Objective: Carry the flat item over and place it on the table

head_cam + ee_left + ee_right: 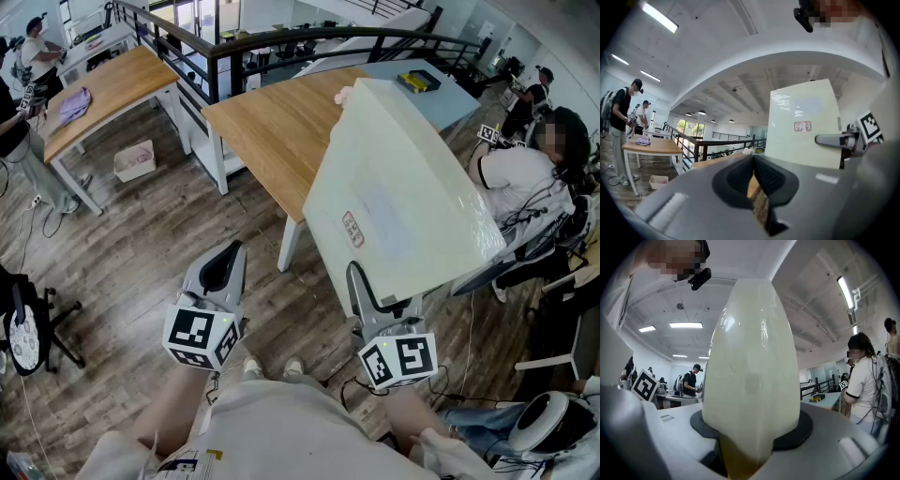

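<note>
The flat item is a large cream panel [403,197] wrapped in clear film, with a small red-and-white label. It tilts up over the near right corner of the wooden table [272,122]. My right gripper [366,286] is shut on the panel's near lower edge; in the right gripper view the panel [750,362] rises straight out of that gripper [750,441]. My left gripper [225,262] hangs over the floor to the panel's left, shut and empty. The left gripper view shows its own pads together [753,187], the panel [804,122] and the right gripper [834,139] beyond.
A person sits at the right [534,178], close to the panel's far edge. A black railing [281,42] runs behind the table. Another wooden table [103,84] stands far left with a small box [138,161] on the floor beside it. An office chair [23,328] is at the left edge.
</note>
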{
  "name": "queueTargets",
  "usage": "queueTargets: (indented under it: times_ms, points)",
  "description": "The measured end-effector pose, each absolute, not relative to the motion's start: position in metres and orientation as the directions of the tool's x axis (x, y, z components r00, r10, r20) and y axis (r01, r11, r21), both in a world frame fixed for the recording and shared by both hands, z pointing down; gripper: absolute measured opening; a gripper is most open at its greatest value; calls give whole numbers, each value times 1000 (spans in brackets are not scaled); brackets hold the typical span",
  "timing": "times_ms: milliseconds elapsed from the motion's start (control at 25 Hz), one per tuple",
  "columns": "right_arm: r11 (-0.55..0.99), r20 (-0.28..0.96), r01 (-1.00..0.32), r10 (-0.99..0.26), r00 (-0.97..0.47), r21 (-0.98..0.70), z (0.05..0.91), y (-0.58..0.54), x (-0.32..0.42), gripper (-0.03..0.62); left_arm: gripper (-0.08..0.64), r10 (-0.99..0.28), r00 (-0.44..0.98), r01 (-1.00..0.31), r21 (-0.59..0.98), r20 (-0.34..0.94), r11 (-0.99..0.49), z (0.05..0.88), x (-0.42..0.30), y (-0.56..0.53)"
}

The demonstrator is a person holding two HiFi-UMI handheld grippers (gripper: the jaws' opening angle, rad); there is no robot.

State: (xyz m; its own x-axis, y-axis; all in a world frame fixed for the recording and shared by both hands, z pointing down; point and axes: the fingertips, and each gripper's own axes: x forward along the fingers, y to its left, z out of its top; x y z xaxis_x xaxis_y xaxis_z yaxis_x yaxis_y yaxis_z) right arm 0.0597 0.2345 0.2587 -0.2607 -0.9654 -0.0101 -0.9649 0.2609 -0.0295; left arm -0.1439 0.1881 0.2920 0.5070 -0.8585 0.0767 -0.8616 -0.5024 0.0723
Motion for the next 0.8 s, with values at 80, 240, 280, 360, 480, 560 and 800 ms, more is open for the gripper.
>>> queueTargets:
  times_ms: [80,240,280,360,480,560,800]
  points:
    - [283,-18,-957,-959,-283,-59,253,235,60,273,2,-856,513,-858,63,66,-510,284,-138,191]
    - [316,-34,-947,-949,-315,-54,244,235,65,273,0,-854,518,-855,35,42,-517,269,-122,200]
    - [321,-39,-946,-947,-319,-46,241,234,67,273,2,-855,516,-856,27,41,-515,267,-118,202]
    - [324,-54,-945,-945,-322,-32,236,233,70,275,2,-857,514,-858,11,43,-514,264,-112,204]
    - [323,-66,-946,-945,-320,-27,233,230,73,276,2,-857,514,-856,-32,38,-516,261,-103,204]
    - [322,-61,-946,-945,-320,-26,233,227,75,276,2,-855,518,-854,-42,36,-519,260,-97,204]
    - [336,-78,-941,-940,-332,-47,238,223,86,276,1,-852,522,-852,-30,32,-523,260,-80,203]
